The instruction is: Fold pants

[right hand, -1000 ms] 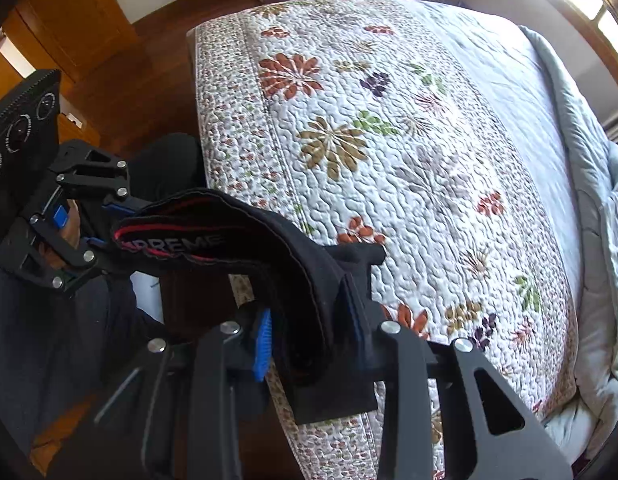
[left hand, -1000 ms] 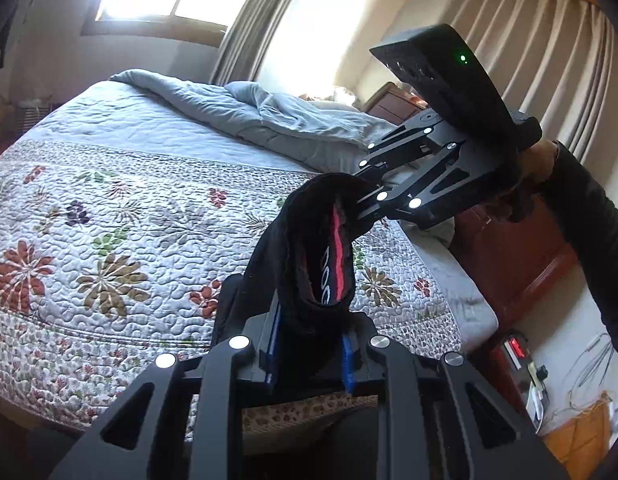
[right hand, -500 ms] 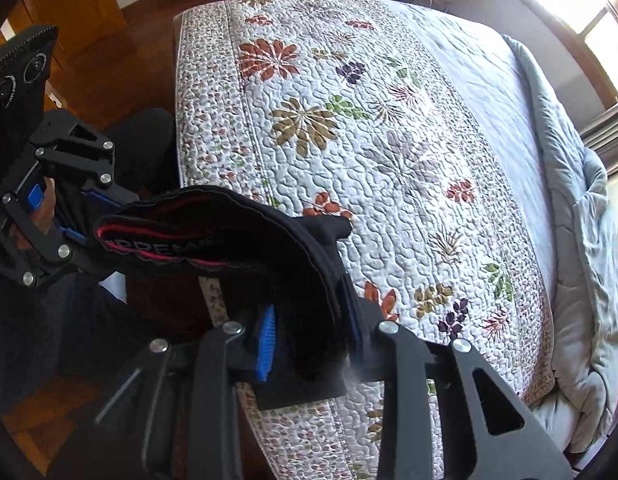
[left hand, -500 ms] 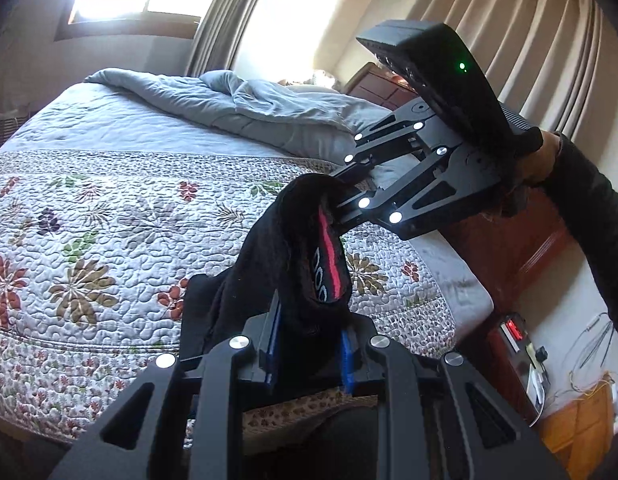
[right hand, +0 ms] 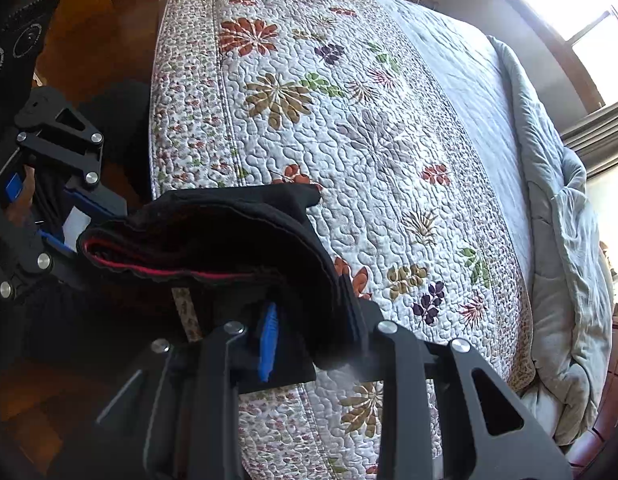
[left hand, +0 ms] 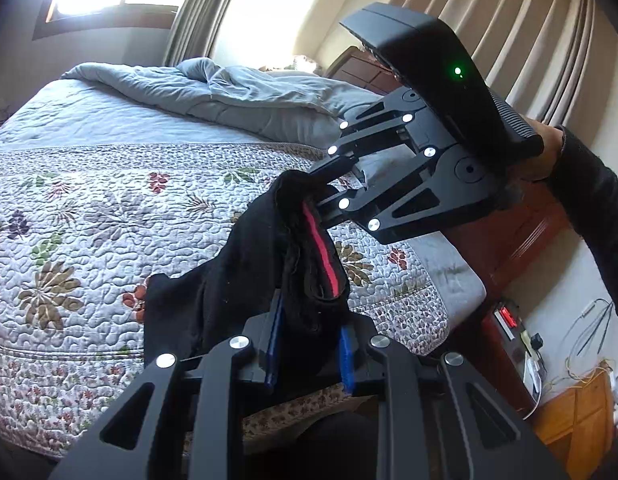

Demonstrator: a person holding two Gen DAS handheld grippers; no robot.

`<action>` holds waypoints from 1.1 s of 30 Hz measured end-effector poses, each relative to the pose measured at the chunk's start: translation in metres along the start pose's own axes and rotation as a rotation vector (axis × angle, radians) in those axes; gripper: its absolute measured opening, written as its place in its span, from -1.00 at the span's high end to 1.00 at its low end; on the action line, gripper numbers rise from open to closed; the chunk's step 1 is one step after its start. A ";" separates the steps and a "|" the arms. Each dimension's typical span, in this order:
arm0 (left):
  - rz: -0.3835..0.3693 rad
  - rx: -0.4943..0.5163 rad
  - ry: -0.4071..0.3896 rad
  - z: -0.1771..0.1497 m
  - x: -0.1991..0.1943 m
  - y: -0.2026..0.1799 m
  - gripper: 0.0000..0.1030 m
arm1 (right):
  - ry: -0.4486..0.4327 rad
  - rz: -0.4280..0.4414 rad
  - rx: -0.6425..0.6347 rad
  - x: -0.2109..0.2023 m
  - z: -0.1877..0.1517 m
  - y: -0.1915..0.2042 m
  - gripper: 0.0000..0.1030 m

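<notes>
Left tongs [left hand: 309, 356] and right tongs [right hand: 315, 344] clamped — raised, close together.

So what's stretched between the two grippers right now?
The waistband of the black pants, red stripe showing, spans from the left gripper to the right gripper. Both jaws are shut on it, clearest in the left wrist view.
</notes>
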State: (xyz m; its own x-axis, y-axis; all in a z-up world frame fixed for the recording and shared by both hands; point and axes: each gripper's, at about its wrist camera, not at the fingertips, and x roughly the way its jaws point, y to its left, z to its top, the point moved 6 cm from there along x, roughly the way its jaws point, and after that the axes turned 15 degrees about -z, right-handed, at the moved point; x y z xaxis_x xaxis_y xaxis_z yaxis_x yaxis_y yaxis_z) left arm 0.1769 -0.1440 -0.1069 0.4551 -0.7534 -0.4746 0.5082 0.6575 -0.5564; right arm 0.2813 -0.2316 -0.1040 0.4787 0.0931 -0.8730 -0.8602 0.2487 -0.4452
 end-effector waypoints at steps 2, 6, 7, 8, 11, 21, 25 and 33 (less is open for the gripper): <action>-0.006 -0.001 0.009 -0.001 0.008 -0.001 0.54 | 0.003 -0.007 -0.001 0.004 -0.006 -0.001 0.48; -0.016 0.003 0.025 -0.001 0.021 -0.005 0.54 | 0.012 -0.022 -0.004 0.011 -0.020 -0.004 0.49; -0.019 0.004 0.031 -0.002 0.025 -0.006 0.54 | 0.013 -0.027 -0.005 0.013 -0.022 -0.004 0.49; -0.021 0.006 0.037 -0.002 0.030 -0.007 0.54 | 0.013 -0.035 -0.009 0.015 -0.026 -0.005 0.49; -0.026 0.008 0.053 -0.005 0.042 -0.009 0.54 | 0.018 -0.060 -0.026 0.023 -0.036 -0.003 0.49; -0.042 0.007 0.107 -0.015 0.084 -0.011 0.54 | 0.038 -0.072 -0.011 0.050 -0.073 -0.003 0.53; -0.047 -0.002 0.126 -0.019 0.100 -0.010 0.54 | 0.040 -0.075 -0.010 0.061 -0.086 -0.003 0.54; -0.057 -0.024 0.167 -0.030 0.128 -0.008 0.55 | 0.053 -0.062 0.001 0.085 -0.109 0.000 0.54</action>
State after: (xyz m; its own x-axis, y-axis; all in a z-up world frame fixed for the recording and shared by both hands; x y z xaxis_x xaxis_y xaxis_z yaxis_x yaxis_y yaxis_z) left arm 0.2090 -0.2457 -0.1838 0.2977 -0.7822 -0.5473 0.5112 0.6148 -0.6006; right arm 0.3031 -0.3290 -0.2000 0.5212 0.0261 -0.8530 -0.8290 0.2531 -0.4987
